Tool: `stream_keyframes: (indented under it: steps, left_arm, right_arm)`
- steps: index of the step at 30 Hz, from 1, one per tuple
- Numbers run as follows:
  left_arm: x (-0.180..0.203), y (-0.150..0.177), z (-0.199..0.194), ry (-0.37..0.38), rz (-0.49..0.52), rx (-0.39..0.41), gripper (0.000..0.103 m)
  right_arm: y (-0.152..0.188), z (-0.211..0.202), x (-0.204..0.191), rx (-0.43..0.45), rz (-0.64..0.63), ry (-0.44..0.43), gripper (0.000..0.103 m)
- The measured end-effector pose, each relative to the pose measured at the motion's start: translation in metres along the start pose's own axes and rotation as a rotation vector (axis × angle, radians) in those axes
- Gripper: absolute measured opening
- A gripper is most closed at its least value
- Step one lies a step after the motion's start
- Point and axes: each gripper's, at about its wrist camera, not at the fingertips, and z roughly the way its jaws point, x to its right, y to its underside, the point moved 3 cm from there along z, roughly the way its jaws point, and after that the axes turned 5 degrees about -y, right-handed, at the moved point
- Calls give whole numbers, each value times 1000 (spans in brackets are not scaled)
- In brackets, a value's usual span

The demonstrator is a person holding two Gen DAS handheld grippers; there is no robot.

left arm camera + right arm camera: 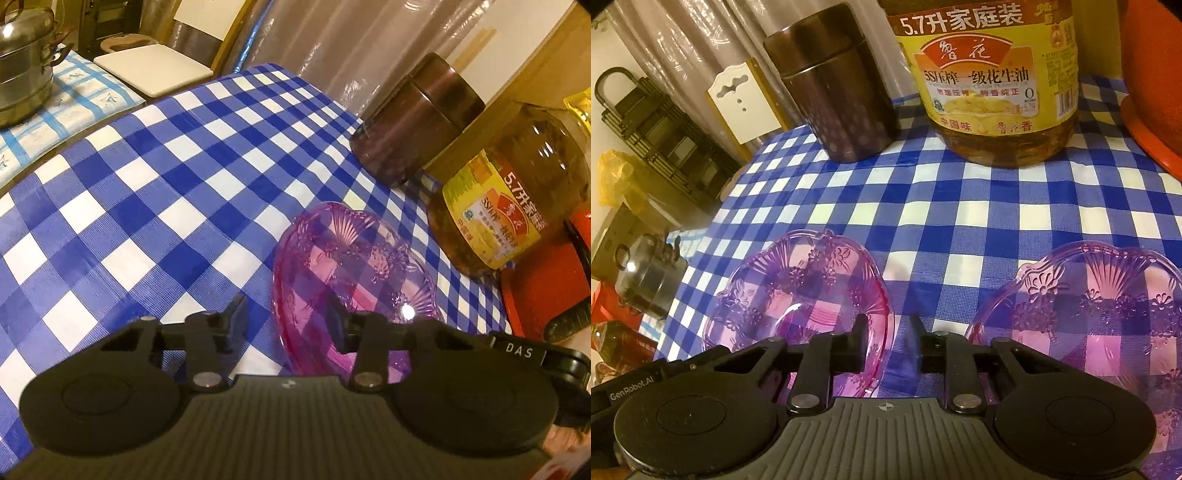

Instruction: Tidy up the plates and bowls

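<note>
A pink see-through bowl (354, 266) with a flower pattern rests on the blue-and-white checked tablecloth (147, 203). My left gripper (286, 323) straddles its left rim, one finger outside and one inside, with gaps showing on both sides. In the right wrist view two such bowls lie side by side: the left bowl (790, 291) and the right bowl (1108, 310). My right gripper (888, 343) straddles the left bowl's right rim. Its jaws are narrow, and cloth shows between the pads and the rim.
A big peanut oil bottle (986, 92) and a brown canister (838, 96) stand at the back of the table, with a red basin (1152, 110) at the right. A steel pot (22, 74) sits on another table to the left. The table edge drops off at the left.
</note>
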Motion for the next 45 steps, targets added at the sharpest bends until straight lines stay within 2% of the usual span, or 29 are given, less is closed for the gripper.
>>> stream_keyframes:
  steps: [2, 6, 10, 14, 24, 34, 45]
  left_arm:
    - [0, 0, 0, -2, 5, 2, 33]
    - [-1, 0, 0, -3, 4, 1, 30]
    - [-1, 1, 1, -5, 2, -3, 22]
    - [2, 0, 0, -6, 23, 1, 17]
    - [15, -3, -15, -5, 64, 33, 17]
    - [47, -5, -46, 30, 136, 72, 17]
    - [109, 22, -72, 126, 265, 53, 17]
  right_arm:
    - [0, 1, 1, -4, 6, -2, 22]
    - [2, 4, 2, -17, 5, -5, 19]
    - [4, 5, 1, -19, -1, -3, 9]
    - [4, 4, 1, -18, 1, -9, 9]
    - [-1, -10, -3, 10, -9, -23, 8]
    - [-2, -55, -2, 75, -6, -17, 8]
    - [10, -143, 27, 189, 74, 39, 8]
